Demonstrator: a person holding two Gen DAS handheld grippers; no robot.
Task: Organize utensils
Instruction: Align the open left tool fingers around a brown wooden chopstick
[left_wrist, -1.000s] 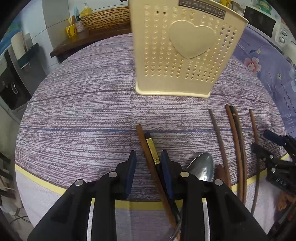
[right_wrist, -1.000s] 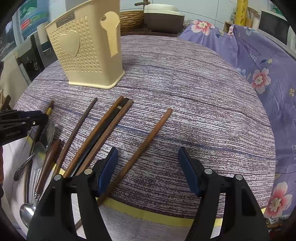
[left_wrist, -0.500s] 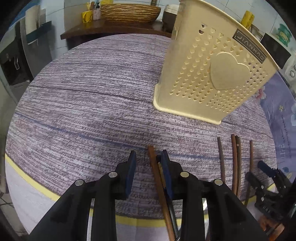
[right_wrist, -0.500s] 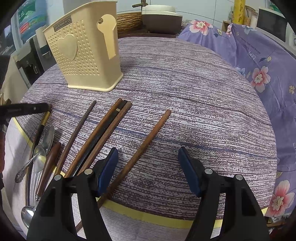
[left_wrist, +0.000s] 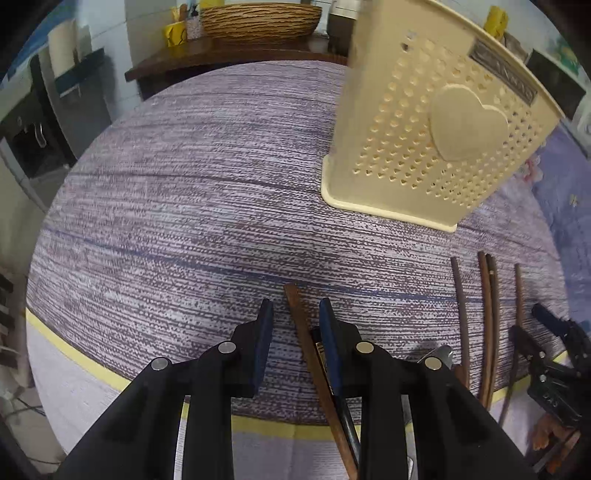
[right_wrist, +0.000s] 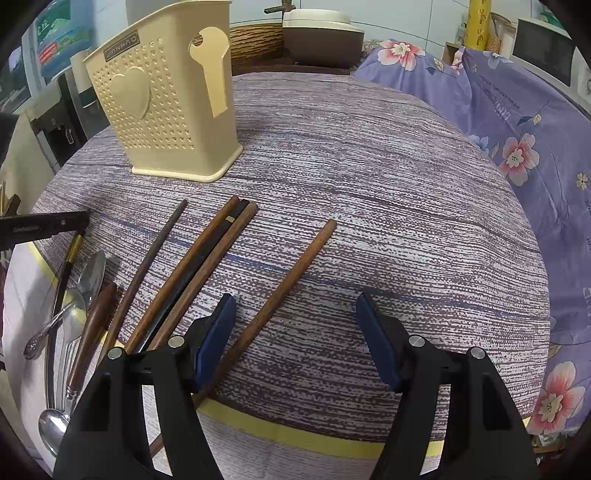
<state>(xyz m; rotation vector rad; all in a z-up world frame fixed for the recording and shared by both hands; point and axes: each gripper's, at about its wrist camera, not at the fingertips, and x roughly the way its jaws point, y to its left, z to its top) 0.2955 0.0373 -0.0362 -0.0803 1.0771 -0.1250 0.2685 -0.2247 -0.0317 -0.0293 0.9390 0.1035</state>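
Observation:
A cream perforated utensil holder (left_wrist: 436, 133) with a heart on its side stands upright on the purple-grey tablecloth; it also shows in the right wrist view (right_wrist: 170, 110). My left gripper (left_wrist: 295, 314) is open, its jaws on either side of a brown chopstick (left_wrist: 303, 332) that lies beside a black gold-banded chopstick (left_wrist: 320, 350). My right gripper (right_wrist: 295, 306) is open and empty, just right of a single brown chopstick (right_wrist: 291, 277). More chopsticks (right_wrist: 199, 266) and spoons (right_wrist: 88, 277) lie to its left.
The round table (right_wrist: 369, 184) has a yellow-striped cloth edge at the front. A floral purple cover (right_wrist: 517, 122) lies to the right. A wicker basket (left_wrist: 258, 18) and a shelf stand behind the table.
The left gripper has turned so the holder sits further right in its view. Its jaws have opened slightly wider around the brown chopstick. The right gripper has hardly moved.

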